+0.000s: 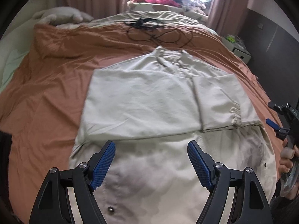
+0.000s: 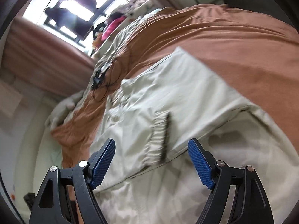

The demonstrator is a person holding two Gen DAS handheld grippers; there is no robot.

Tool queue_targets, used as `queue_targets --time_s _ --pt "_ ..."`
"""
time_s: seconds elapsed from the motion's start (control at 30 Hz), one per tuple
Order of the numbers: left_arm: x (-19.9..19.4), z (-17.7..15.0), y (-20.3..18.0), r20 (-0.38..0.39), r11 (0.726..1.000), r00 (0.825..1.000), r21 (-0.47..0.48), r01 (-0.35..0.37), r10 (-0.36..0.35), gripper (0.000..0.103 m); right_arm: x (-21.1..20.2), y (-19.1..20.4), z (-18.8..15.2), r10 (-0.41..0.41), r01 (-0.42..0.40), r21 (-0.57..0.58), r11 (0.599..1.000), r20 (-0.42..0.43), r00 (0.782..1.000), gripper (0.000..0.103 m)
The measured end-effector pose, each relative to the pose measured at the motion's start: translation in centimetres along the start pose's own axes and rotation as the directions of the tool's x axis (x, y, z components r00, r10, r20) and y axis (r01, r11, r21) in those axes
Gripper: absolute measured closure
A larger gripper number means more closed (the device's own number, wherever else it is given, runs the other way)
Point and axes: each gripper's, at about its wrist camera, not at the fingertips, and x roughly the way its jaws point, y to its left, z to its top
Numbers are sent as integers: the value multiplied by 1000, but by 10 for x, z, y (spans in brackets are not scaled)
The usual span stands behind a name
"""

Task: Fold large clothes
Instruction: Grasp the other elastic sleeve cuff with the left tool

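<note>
On the rust-orange sheet [image 1: 46, 93], a pale jacket [image 1: 149, 102] (creased; matte)

Bed [image 1: 46, 100] covered by a rumpled orange-brown sheet [image 1: 61, 59]. Directly ahead of the left claw, a pale beige garment [image 1: 142, 100] lies spread on the sheet, both sleeves folded across its front. Beyond it, further from the claw, a tangle of black cable [image 1: 158, 34]. Far left of the claw, a pale pillow [image 1: 61, 16] at the bed's edge.
</note>
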Motion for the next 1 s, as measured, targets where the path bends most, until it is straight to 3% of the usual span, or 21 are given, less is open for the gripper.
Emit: queue_targets --time_s 0.13,0.2,0.47,0.67,0.87,1.0 --pt "10 14 -31 -3 999 1000 48 16 -16 22 -2 -24 5 -1 0 25 1000 39 999 23" --pt "20 23 -51 -13 997 1000 79 25 -24 22 1 -39 8 9 -10 56 998 20 1000 24" --pt "68 39 -127 -61 985 992 127 118 -111 22 5 -81 13 119 -119 196 973 15 993 28" --pt "110 44 -182 -107 970 982 170 172 -156 22 -1 -101 19 112 -121 237 964 53 992 28" --pt "158 44 -222 -166 963 971 181 200 -171 22 6 -126 22 98 -109 322 941 50 994 33" --pt "190 40 -235 -211 966 969 196 170 -128 22 9 -140 26 101 -114 372 921 56 993 39"
